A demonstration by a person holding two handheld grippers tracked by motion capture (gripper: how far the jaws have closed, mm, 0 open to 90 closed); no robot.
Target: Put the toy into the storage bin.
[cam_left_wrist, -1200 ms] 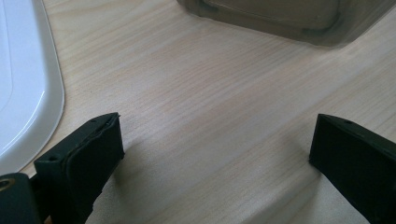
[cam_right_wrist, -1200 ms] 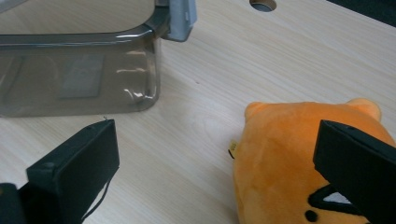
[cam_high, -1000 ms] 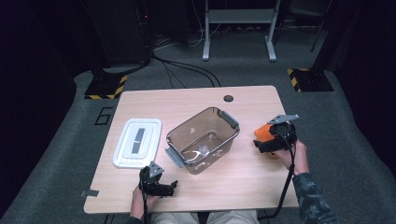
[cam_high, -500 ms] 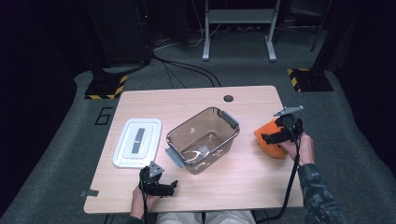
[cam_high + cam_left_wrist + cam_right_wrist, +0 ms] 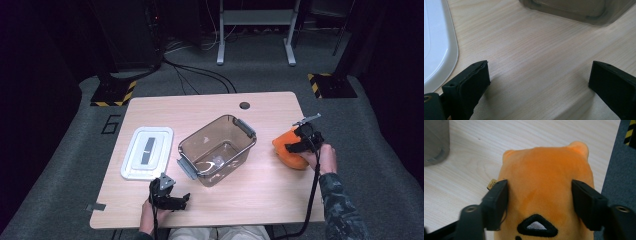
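The right tool [image 5: 537,202] had its two black jaws set against either flank of the orange plush toy [image 5: 546,185], and they had just been closing in on it; the pads pressed the soft sides, so the grip was on, though only on the fluffy outer bulk. The toy lay at the right edge of the surface [image 5: 210,107], well apart from the clear plastic bin [image 5: 218,148] standing in the middle, with grey floor just beyond it.

The left tool [image 5: 541,80] rested low near the front edge, jaws spread wide with nothing between them, just beside the white lid [image 5: 147,152] and short of the bin's near wall.

The likeliest trouble was a shallow hold: plush compresses and springs back, so a grip on the flanks alone could let the toy slide out once lifted. Being so close to the edge, a slip would probably send it to the floor. A small tag [image 5: 491,184] by one pad might also catch. Carried across, the toy could clip the bin's rim and shove the light bin aside.
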